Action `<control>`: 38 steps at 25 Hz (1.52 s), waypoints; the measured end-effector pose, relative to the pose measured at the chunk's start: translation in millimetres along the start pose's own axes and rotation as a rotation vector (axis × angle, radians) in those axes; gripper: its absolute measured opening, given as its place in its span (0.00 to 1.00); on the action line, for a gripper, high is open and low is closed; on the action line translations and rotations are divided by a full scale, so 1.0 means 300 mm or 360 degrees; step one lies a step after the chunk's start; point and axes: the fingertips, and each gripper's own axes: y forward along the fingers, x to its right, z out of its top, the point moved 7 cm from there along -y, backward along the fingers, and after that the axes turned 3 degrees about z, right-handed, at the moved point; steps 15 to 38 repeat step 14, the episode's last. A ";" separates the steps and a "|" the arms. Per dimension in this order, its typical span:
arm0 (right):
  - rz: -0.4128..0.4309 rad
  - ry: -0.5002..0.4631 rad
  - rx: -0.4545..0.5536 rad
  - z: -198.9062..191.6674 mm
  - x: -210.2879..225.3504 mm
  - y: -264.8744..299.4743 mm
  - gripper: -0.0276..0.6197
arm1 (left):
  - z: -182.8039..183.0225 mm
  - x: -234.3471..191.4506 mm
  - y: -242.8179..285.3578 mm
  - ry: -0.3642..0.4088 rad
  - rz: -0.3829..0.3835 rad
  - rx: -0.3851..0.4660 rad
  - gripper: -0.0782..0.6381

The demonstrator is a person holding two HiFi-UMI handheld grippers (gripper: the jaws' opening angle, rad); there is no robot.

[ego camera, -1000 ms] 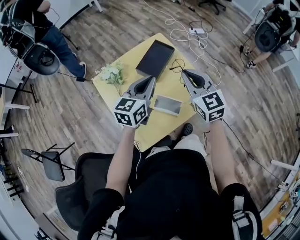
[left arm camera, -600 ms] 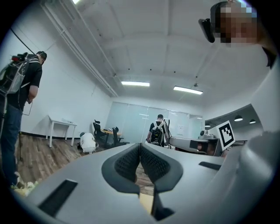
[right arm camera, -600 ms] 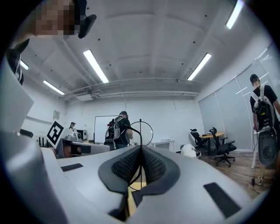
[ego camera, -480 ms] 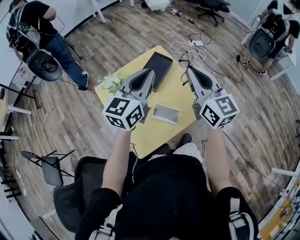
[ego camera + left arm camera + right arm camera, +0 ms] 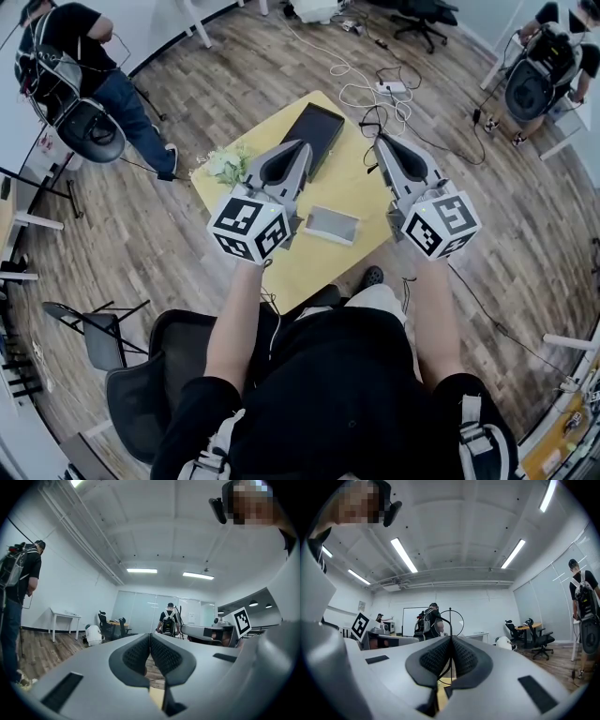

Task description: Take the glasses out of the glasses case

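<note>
My right gripper point(image 5: 451, 639) is shut on thin black wire-framed glasses point(image 5: 450, 620), and a round lens ring stands up just past the pads. In the head view the glasses point(image 5: 371, 120) hang at the tip of the right gripper point(image 5: 379, 141), above the far right part of the yellow table point(image 5: 281, 262). A small grey case point(image 5: 333, 225) lies on the table between my two hands. My left gripper point(image 5: 305, 145) is held level above the table's left half. Its pads point(image 5: 140, 656) meet with nothing between them.
A flat black rectangular box point(image 5: 319, 129) lies at the table's far side and a bunch of white flowers point(image 5: 225, 164) at its left edge. Cables and a power strip point(image 5: 394, 86) trail on the wood floor beyond. People with chairs stand at far left and right.
Both grippers have risen from the table toward the head camera, and the right one carried the glasses up. The grey case stayed on the table.
</note>
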 end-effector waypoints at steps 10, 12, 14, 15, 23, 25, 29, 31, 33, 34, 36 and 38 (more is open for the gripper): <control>-0.0010 -0.0025 -0.0010 0.001 -0.016 -0.009 0.08 | 0.004 0.005 -0.021 0.0013 -0.0008 0.0009 0.14; -0.0012 -0.0032 -0.0014 0.000 -0.021 -0.007 0.08 | 0.002 0.002 -0.026 0.0013 -0.0011 0.0008 0.14; -0.0014 -0.0037 -0.0019 -0.001 -0.028 -0.006 0.08 | -0.002 0.000 -0.033 0.0013 -0.0014 0.0005 0.14; -0.0014 -0.0037 -0.0019 -0.001 -0.028 -0.006 0.08 | -0.002 0.000 -0.033 0.0013 -0.0014 0.0005 0.14; -0.0014 -0.0037 -0.0019 -0.001 -0.028 -0.006 0.08 | -0.002 0.000 -0.033 0.0013 -0.0014 0.0005 0.14; -0.0014 -0.0037 -0.0019 -0.001 -0.028 -0.006 0.08 | -0.002 0.000 -0.033 0.0013 -0.0014 0.0005 0.14; -0.0014 -0.0037 -0.0019 -0.001 -0.028 -0.006 0.08 | -0.002 0.000 -0.033 0.0013 -0.0014 0.0005 0.14; -0.0014 -0.0037 -0.0019 -0.001 -0.028 -0.006 0.08 | -0.002 0.000 -0.033 0.0013 -0.0014 0.0005 0.14; -0.0014 -0.0037 -0.0019 -0.001 -0.028 -0.006 0.08 | -0.002 0.000 -0.033 0.0013 -0.0014 0.0005 0.14; -0.0014 -0.0037 -0.0019 -0.001 -0.028 -0.006 0.08 | -0.002 0.000 -0.033 0.0013 -0.0014 0.0005 0.14; -0.0014 -0.0037 -0.0019 -0.001 -0.028 -0.006 0.08 | -0.002 0.000 -0.033 0.0013 -0.0014 0.0005 0.14; -0.0014 -0.0037 -0.0019 -0.001 -0.028 -0.006 0.08 | -0.002 0.000 -0.033 0.0013 -0.0014 0.0005 0.14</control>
